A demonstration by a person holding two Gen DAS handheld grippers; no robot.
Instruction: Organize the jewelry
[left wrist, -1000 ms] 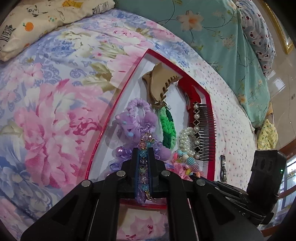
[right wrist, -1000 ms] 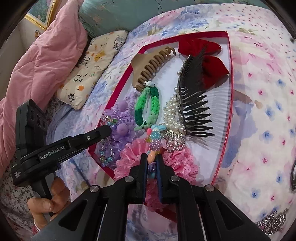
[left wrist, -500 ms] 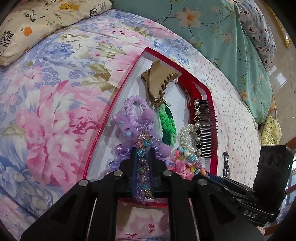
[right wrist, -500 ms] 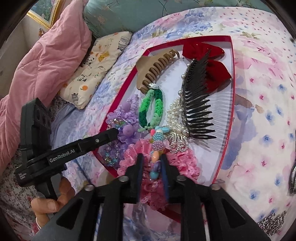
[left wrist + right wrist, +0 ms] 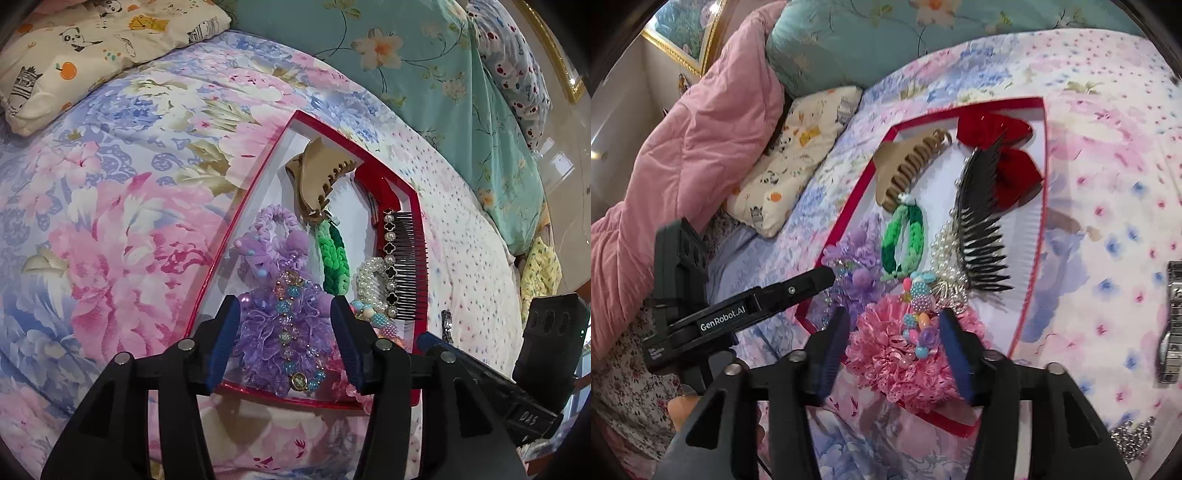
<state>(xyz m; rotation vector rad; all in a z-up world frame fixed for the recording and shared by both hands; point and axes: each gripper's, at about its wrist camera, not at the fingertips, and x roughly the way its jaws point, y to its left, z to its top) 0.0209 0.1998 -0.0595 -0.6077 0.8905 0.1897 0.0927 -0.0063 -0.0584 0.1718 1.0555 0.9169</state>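
Note:
A red-rimmed white tray [image 5: 258,192] lies on the bed and holds hair things. My left gripper [image 5: 284,325] is open over the near end, its fingers either side of a blue and clear bead bracelet [image 5: 290,321] lying on a purple scrunchie [image 5: 266,332]. My right gripper [image 5: 892,339] is open, its fingers either side of a colourful bead bracelet [image 5: 918,325] lying on a pink scrunchie [image 5: 886,354]. The tray [image 5: 849,206] also holds a tan claw clip [image 5: 905,170], a green braided band [image 5: 905,240], pearls [image 5: 369,277], a black comb [image 5: 982,229] and a red bow [image 5: 1001,155].
A metal watch [image 5: 1172,317] and a silver chain [image 5: 1134,439] lie on the floral bedspread right of the tray. Pillows [image 5: 85,48] and a teal duvet [image 5: 443,74] lie beyond it. A pink quilt [image 5: 676,147] is at the left.
Both grippers have opened wide and let go of their bead bracelets, which now lie on the purple and pink scrunchies in the tray.

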